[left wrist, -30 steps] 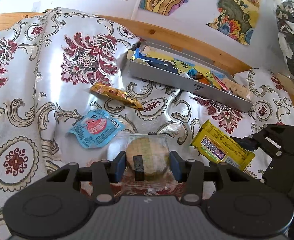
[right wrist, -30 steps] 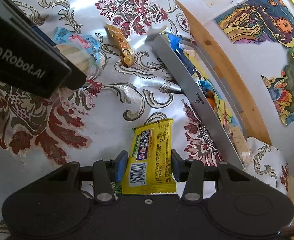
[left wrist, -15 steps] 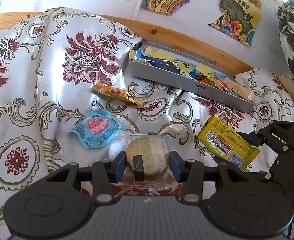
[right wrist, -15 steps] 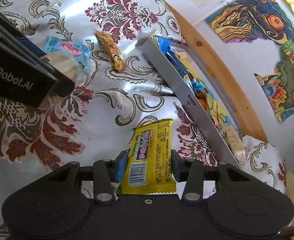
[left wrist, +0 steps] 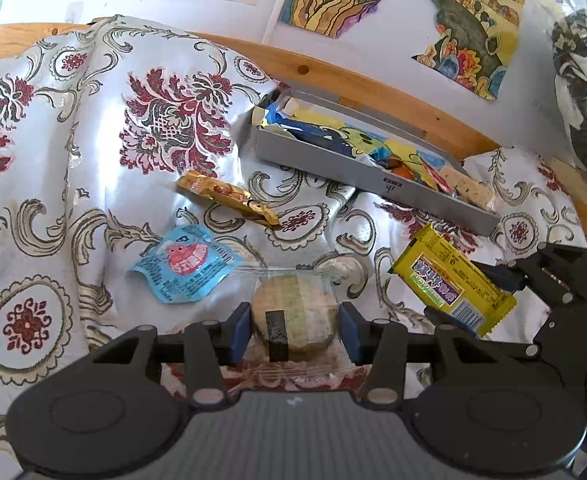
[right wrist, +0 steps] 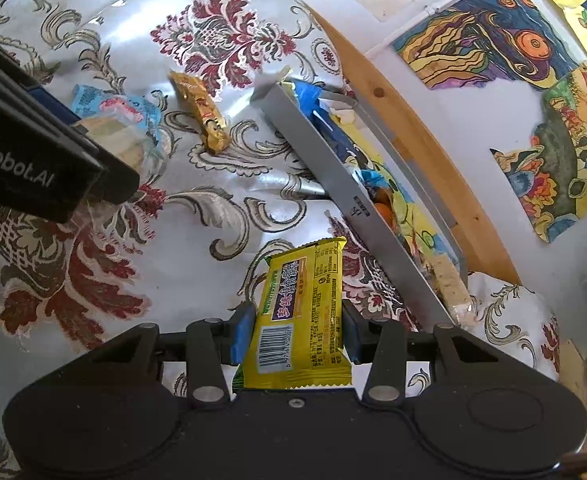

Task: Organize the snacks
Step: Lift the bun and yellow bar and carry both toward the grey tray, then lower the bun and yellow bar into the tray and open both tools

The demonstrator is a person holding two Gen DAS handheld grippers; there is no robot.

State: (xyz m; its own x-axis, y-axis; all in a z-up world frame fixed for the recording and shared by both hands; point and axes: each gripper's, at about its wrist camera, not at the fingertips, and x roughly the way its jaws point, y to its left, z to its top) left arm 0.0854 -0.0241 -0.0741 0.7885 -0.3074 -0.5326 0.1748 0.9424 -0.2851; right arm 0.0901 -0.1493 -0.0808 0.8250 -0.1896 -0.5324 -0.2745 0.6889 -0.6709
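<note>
Carrying two snacks | left gripper [left wrist: 295, 327] jaws clamp round cake [left wrist: 295, 316] | right gripper [right wrist: 296, 330] jaws clamp yellow bar [right wrist: 299, 312] | tray [left wrist: 357, 176] part-filled | gold packet [left wrist: 229, 198], blue pouch [left wrist: 183, 264] left on surface

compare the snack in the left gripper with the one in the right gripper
The round biscuit is pale and sits in a clear wrapper; the yellow bar is long, in an opaque printed wrapper with a barcode. The left gripper holds the biscuit across its width; the right gripper pinches the bar near its barcode end. Both are sealed, gripped snacks outside the grey tray.
</note>
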